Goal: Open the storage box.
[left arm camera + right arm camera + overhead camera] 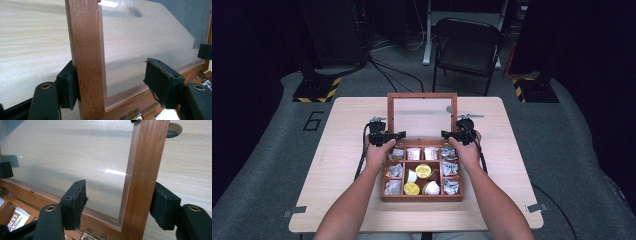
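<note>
a wooden box (422,198) sits near the person's edge of the light wooden table (342,165), its lid (422,96) standing open and upright behind the compartments. the lid is a brown frame around a clear pane, and the tabletop shows through it. the left gripper (387,136) is at the lid's left upright, low down by the hinge side; in the left gripper view (110,82) its jaws are spread wide around that upright, one pad (66,87) touching the frame's outer face and the other pad (161,83) hanging apart in front of the pane. the right gripper (457,135) mirrors it at the right upright; in the right gripper view (120,205) its jaws straddle the frame too, both pads near the wood but not pressed together, with a gap on the inner side. a brass hinge (93,236) shows at the lid's lower edge. inside the box the compartments hold small cups, two with yellow tops (423,171), and wrapped packets (450,168) along the sides. the person's hands (377,155) rest over the box's back corners. a dark folding chair (467,47) stands beyond the table.
</note>
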The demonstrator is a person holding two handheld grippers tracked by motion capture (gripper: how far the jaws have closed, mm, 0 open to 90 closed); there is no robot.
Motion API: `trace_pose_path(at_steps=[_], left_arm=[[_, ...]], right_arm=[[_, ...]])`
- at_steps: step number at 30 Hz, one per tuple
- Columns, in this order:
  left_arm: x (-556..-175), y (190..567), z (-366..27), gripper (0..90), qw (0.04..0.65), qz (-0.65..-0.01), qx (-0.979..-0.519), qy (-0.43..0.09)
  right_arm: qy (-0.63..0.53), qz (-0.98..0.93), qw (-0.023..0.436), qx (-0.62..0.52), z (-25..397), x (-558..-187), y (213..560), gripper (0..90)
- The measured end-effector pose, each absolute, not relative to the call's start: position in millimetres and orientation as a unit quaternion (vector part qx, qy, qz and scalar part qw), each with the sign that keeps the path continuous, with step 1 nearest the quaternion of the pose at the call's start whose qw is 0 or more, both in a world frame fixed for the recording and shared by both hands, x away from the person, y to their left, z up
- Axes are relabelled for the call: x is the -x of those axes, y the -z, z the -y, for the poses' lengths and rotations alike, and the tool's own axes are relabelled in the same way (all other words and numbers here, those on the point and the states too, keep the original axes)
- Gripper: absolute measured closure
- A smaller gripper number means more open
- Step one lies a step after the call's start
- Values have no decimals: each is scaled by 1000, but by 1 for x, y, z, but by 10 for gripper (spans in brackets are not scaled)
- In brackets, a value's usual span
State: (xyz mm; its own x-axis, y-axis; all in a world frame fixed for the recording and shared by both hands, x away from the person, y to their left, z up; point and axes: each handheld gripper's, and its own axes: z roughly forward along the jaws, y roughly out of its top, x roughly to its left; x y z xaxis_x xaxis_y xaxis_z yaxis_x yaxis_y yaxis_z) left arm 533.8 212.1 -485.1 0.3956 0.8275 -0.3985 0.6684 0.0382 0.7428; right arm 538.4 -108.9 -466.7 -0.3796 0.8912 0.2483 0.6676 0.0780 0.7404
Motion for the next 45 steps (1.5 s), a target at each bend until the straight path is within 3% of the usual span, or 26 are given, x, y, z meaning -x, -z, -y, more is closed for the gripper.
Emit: trace_pose_path(at_steps=[45], left_arm=[[-547, 493, -210, 279, 444, -586, -677, -35]], right_arm=[[-410, -704, 78, -575, 115, -548, 481, 323]])
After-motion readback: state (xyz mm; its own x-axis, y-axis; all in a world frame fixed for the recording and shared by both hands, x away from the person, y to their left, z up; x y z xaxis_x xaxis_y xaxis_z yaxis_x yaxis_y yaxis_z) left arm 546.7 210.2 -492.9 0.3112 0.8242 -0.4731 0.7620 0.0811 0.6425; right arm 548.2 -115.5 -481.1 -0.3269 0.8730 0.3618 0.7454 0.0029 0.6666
